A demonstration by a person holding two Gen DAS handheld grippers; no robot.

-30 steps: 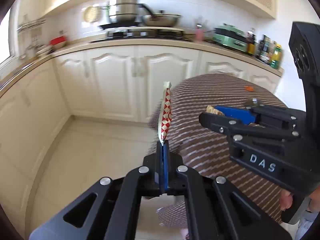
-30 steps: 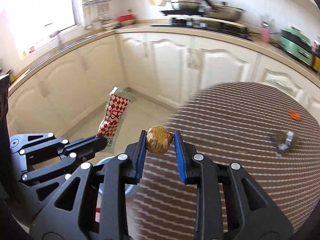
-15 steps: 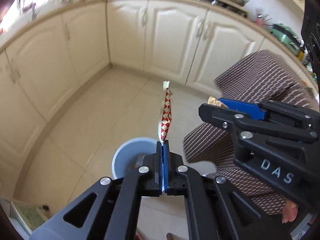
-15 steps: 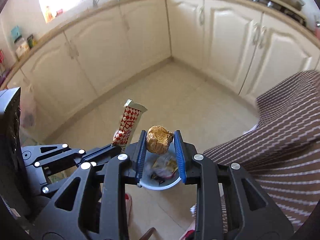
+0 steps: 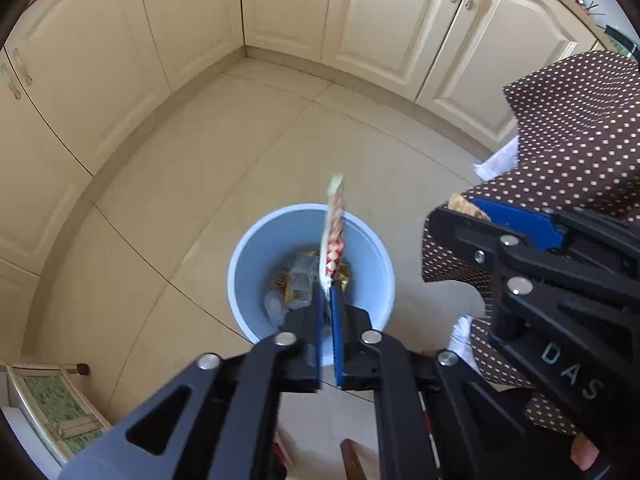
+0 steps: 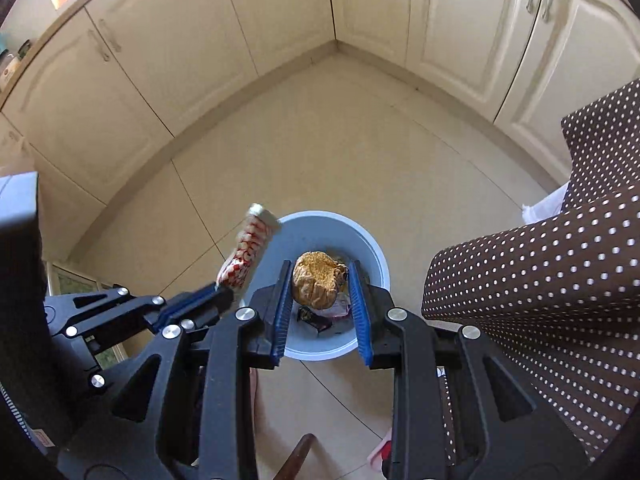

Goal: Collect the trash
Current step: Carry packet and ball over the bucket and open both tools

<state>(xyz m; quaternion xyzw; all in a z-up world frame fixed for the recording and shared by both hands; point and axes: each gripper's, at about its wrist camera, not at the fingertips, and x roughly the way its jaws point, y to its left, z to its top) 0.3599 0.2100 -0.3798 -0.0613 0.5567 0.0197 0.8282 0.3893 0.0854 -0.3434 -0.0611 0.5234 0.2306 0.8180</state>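
A light blue trash bin (image 5: 256, 256) (image 6: 372, 248) stands on the tiled floor, with several wrappers inside. My left gripper (image 5: 327, 294) sits above the bin; its jaws stand slightly apart, and the red-and-white checked wrapper (image 5: 335, 232) (image 6: 248, 252) still stands between their tips. My right gripper (image 6: 320, 280) is above the bin too, with a crumpled brown paper ball (image 6: 318, 280) between its pads, which look a little wider than the ball. The right gripper also shows in the left wrist view (image 5: 520, 248).
Cream kitchen cabinets (image 5: 160, 40) (image 6: 460, 32) line the far walls. A table with a brown polka-dot cloth (image 5: 580, 120) (image 6: 560, 300) is at the right. A low stool or rack (image 5: 52, 404) stands at the lower left.
Both grippers tilted down from the table and counter to directly above the bin. The left jaws have parted slightly around the wrapper. The right jaws look wider around the paper ball.
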